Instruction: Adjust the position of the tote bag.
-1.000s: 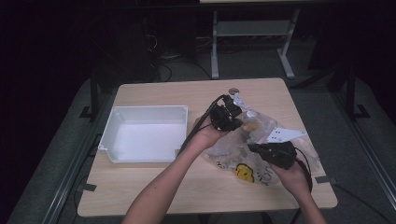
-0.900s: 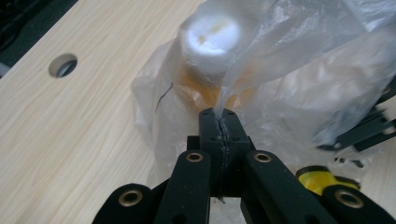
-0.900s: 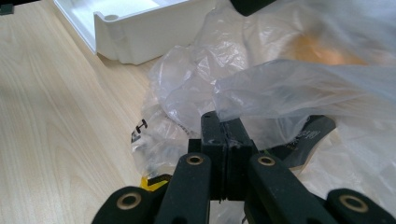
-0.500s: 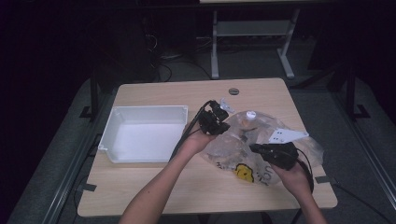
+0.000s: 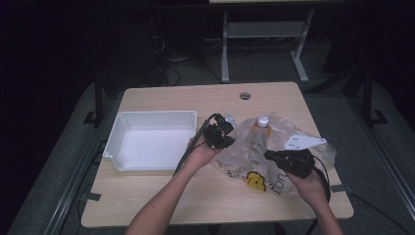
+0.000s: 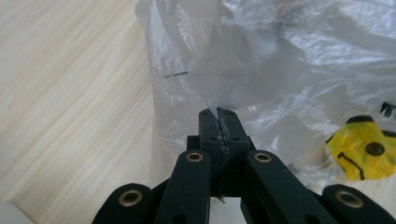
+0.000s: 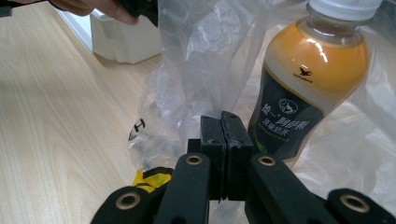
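The left gripper (image 5: 219, 135) has been sinking toward the table (image 5: 161, 196), its jaws pinched flat on the clear plastic bag (image 5: 244, 147); the right gripper (image 5: 288, 160) is clamping another fold of it. The bag is lying right of the white tray (image 5: 151, 139), an orange bottle (image 7: 308, 79) inside; judging by this, the mouth is being opened, calling next for pulling the edges apart
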`<act>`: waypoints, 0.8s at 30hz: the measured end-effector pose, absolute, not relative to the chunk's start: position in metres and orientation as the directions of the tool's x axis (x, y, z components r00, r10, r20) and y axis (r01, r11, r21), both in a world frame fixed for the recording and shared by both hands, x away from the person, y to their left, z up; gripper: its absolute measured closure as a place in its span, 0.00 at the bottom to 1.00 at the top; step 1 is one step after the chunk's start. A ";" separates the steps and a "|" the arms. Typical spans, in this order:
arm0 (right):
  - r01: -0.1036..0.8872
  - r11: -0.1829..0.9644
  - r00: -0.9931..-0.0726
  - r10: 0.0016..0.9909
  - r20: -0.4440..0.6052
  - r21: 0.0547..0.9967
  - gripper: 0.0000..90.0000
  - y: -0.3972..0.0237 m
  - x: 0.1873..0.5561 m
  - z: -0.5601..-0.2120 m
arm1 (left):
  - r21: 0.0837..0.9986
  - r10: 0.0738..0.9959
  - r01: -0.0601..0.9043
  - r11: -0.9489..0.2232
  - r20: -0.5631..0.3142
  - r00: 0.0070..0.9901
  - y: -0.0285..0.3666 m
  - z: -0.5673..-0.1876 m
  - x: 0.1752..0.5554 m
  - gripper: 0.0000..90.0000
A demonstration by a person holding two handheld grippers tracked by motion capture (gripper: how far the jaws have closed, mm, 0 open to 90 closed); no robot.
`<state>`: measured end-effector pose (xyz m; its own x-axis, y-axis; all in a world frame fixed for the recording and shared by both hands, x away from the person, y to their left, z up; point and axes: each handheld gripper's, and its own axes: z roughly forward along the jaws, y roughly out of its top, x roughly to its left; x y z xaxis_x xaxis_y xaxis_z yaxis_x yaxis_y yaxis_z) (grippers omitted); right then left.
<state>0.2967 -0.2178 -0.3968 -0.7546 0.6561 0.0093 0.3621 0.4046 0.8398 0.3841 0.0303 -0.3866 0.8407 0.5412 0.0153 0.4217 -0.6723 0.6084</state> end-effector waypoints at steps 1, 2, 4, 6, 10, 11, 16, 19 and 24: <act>0.365 0.405 -0.755 0.656 0.012 0.838 0.99 -0.217 0.297 -0.397 | 0.603 0.540 0.423 -0.677 0.016 0.841 0.032 -0.389 0.384 1.00; 0.368 0.407 -0.755 0.656 0.013 0.836 0.98 -0.217 0.297 -0.398 | 0.595 0.540 0.427 -0.681 0.014 0.841 0.033 -0.390 0.383 1.00; 0.367 0.416 -0.760 0.650 0.010 0.832 0.98 -0.215 0.297 -0.399 | 0.592 0.540 0.431 -0.681 0.009 0.841 0.035 -0.393 0.383 1.00; 0.365 0.423 -0.762 0.648 0.005 0.829 0.98 -0.214 0.297 -0.399 | 0.596 0.545 0.438 -0.674 0.000 0.839 0.036 -0.397 0.382 1.00; 0.370 0.429 -0.763 0.646 0.006 0.824 0.98 -0.213 0.298 -0.401 | 0.587 0.543 0.443 -0.678 -0.006 0.840 0.038 -0.402 0.380 1.00; 0.368 0.433 -0.765 0.644 0.003 0.823 0.97 -0.213 0.298 -0.401 | 0.590 0.541 0.441 -0.676 -0.008 0.841 0.039 -0.403 0.380 1.00; 0.375 0.429 -0.768 0.640 0.016 0.822 0.87 -0.212 0.299 -0.401 | 0.594 0.546 0.447 -0.669 -0.016 0.838 0.040 -0.405 0.379 1.00; 0.356 0.417 -0.773 0.634 0.013 0.837 0.74 -0.212 0.297 -0.397 | 0.599 0.546 0.445 -0.666 -0.016 0.838 0.039 -0.405 0.378 1.00; 0.312 0.388 -0.780 0.626 0.000 0.867 0.55 -0.209 0.293 -0.388 | 0.596 0.548 0.448 -0.666 -0.017 0.836 0.039 -0.405 0.377 1.00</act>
<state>0.2932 -0.2085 -0.3883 -0.7795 0.6263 0.0000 0.3120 0.3883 0.8671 0.3772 0.0385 -0.4052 0.8364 0.5478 -0.0169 0.4485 -0.6664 0.5956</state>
